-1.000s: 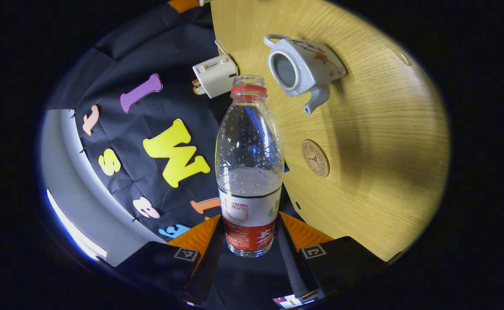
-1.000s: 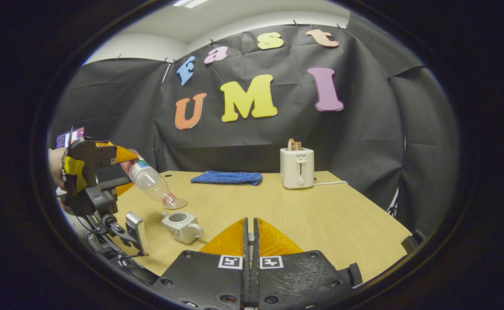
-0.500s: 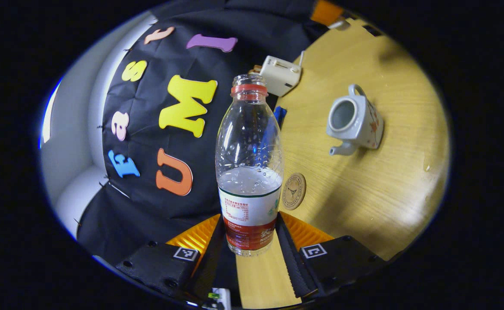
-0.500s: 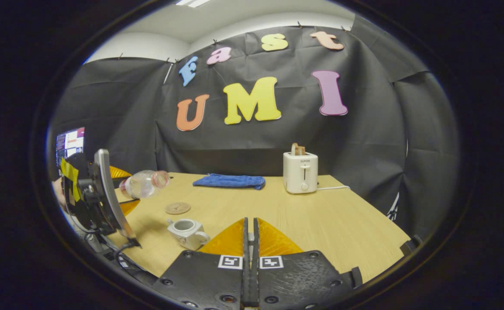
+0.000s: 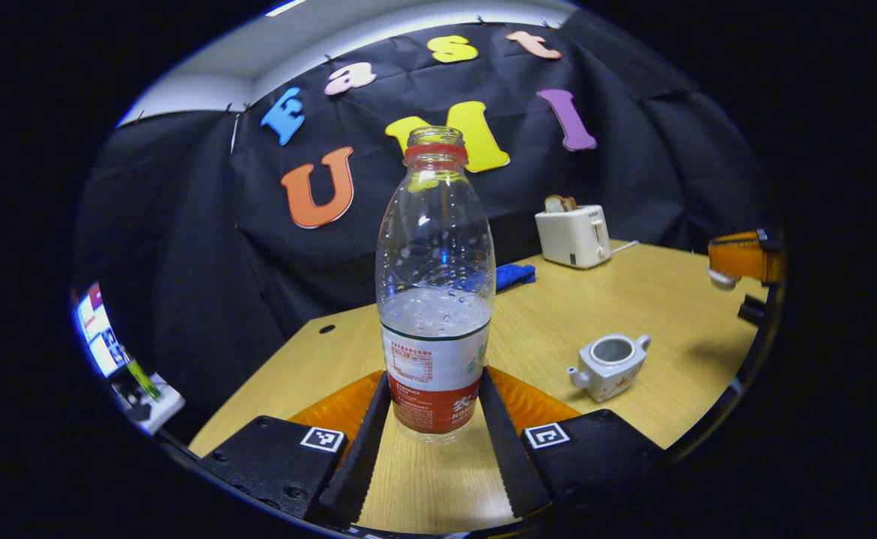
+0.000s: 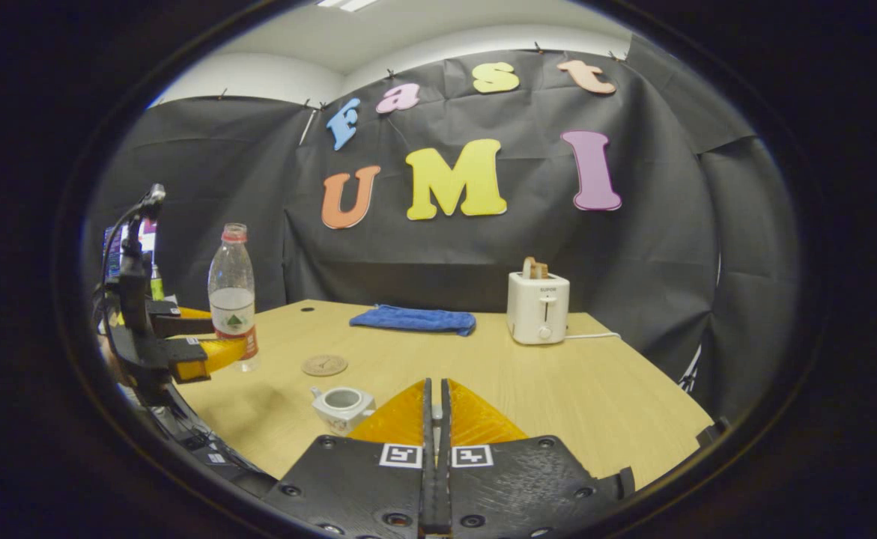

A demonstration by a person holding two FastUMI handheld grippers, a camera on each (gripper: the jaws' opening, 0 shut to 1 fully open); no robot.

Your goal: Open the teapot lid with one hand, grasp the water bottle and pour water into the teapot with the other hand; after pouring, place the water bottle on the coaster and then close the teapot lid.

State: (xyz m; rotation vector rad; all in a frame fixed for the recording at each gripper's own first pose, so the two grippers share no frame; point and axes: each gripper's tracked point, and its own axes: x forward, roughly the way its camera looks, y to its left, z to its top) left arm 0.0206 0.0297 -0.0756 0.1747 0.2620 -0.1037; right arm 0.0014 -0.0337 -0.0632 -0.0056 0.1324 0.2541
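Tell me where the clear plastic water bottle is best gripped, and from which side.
Probably the straight labelled lower body of the clear plastic water bottle, approached level from the side: it stands upright, and above the label it bulges, then tapers to the neck. The left gripper holds it there.

A recording booth rather than a real kitchen: black cloth (image 6: 206,187) is pinned up as walls under a plain white ceiling (image 6: 408,30), one wooden desk (image 6: 595,389) carries a toaster (image 6: 538,307) and a blue rag (image 6: 413,320), and a lit monitor (image 5: 97,329) glows off to the side.
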